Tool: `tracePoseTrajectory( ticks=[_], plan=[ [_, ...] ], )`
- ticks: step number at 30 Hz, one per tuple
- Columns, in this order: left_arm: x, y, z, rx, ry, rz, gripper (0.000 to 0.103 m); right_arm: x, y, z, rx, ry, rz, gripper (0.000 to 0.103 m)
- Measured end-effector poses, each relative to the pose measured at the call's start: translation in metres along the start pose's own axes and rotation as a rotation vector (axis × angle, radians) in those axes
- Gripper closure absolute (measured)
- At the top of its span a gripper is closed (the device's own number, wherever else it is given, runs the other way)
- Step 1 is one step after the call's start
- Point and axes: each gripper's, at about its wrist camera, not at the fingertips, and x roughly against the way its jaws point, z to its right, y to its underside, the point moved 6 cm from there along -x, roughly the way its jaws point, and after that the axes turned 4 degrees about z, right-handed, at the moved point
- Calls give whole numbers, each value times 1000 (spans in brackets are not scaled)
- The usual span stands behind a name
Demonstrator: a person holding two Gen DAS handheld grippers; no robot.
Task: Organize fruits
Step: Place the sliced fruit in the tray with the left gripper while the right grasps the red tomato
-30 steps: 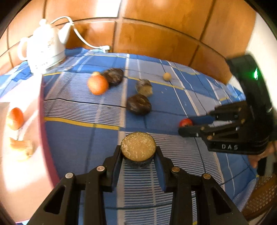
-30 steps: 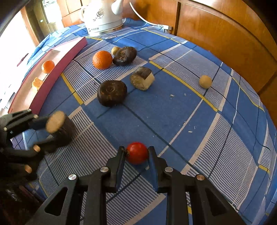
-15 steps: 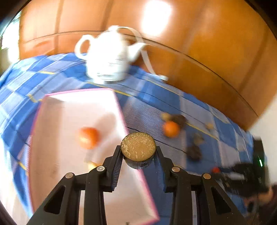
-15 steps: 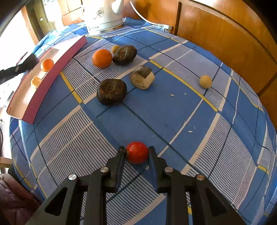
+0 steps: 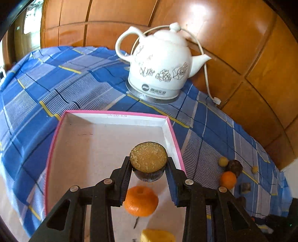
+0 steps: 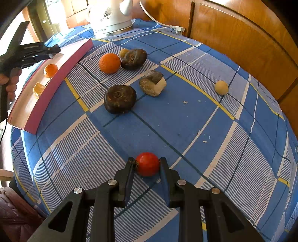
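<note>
in the left wrist view, the yellow fruit piece (image 5: 158, 236) in the pink box (image 5: 173, 130) is cut off by the bottom edge. the orange (image 5: 141, 201) there is partly hidden behind a finger of the left hand-held gripper (image 5: 149, 168). the small fruits (image 5: 231, 173) far right on the table (image 5: 37, 89) are too small to tell apart. in the right wrist view, the kettle (image 6: 109, 16) is cut off by the top edge, and the box's wall hides the lower parts of the fruit inside.
</note>
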Motion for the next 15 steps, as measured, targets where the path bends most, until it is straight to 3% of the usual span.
tracePoseTrajectory(
  ticks=[5, 15],
  plan=[
    [-12, 1, -2, 12, -15, -11, 52, 0, 0, 0, -1, -2, 1, 76],
    [32, 19, 3, -25, -104, 72, 51, 0, 0, 1, -3, -1, 1, 76]
  ],
)
